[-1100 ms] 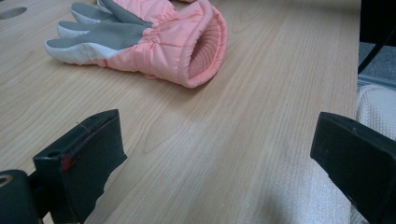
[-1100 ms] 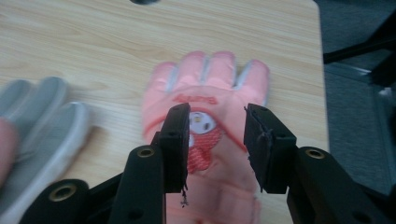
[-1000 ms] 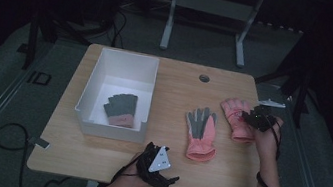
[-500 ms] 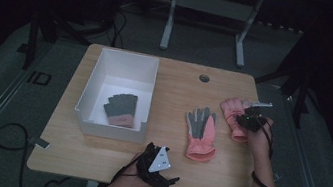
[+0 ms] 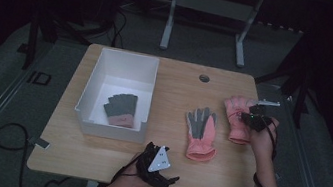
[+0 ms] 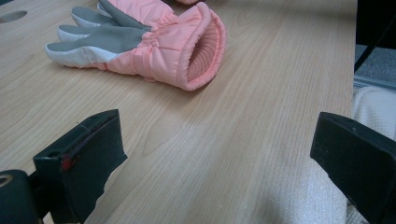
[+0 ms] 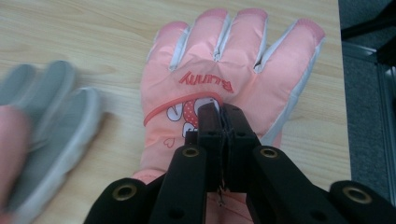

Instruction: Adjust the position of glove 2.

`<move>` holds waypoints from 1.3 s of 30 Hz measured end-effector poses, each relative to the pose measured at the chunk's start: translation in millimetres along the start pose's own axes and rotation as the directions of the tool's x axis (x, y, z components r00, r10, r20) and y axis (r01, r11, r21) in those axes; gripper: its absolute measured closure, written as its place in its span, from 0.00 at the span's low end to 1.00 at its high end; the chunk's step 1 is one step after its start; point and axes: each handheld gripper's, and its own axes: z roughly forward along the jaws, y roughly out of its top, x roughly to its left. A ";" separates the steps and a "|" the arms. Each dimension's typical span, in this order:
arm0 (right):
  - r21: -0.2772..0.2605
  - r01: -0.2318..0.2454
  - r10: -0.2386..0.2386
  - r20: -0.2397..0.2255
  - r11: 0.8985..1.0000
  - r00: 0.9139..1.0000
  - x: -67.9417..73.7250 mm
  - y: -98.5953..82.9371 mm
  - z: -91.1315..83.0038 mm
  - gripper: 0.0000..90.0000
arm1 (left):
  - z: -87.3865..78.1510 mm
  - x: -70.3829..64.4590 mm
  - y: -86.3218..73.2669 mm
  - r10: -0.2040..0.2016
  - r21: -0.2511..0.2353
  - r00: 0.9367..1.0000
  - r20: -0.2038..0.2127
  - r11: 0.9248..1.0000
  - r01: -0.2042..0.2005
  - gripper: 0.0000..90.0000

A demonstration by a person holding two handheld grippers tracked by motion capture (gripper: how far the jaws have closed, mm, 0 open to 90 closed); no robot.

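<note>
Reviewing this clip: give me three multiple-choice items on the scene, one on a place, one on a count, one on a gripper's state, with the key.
1. Where does the dark grey glove lie?
A. on the floor
B. inside the white bin
C. at the table's right edge

2. How many pink gloves lie on the table outside the bin?
A. two
B. four
C. none

3. How does the right gripper stand?
A. wide open above the bin
B. shut on the pink glove with the printed back
C. lying unheld on the table

Key: 1 B, it rests on the bin's floor; 2 A, the palm-up pink glove and the printed one; 3 B, the jaws meet, pinching its fabric.
</note>
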 end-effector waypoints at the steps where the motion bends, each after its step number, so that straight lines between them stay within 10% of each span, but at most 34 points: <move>1: -0.012 0.001 -0.001 0.000 1.000 1.000 1.5 -0.4 -6.8 0.97 | -0.3 0.1 0.0 0.000 -0.003 1.000 -0.003 1.000 0.000 0.03; 17: -0.044 -0.094 0.095 0.028 0.995 0.995 21.7 -47.6 -73.4 0.97 | -2.4 0.7 1.3 -0.006 -0.012 1.000 -0.018 1.000 0.006 0.03; 39: 0.023 -0.099 0.099 0.013 0.995 0.995 25.9 -73.5 -24.8 0.94 | -3.1 0.7 1.0 0.002 -0.009 1.000 -0.020 1.000 -0.002 0.03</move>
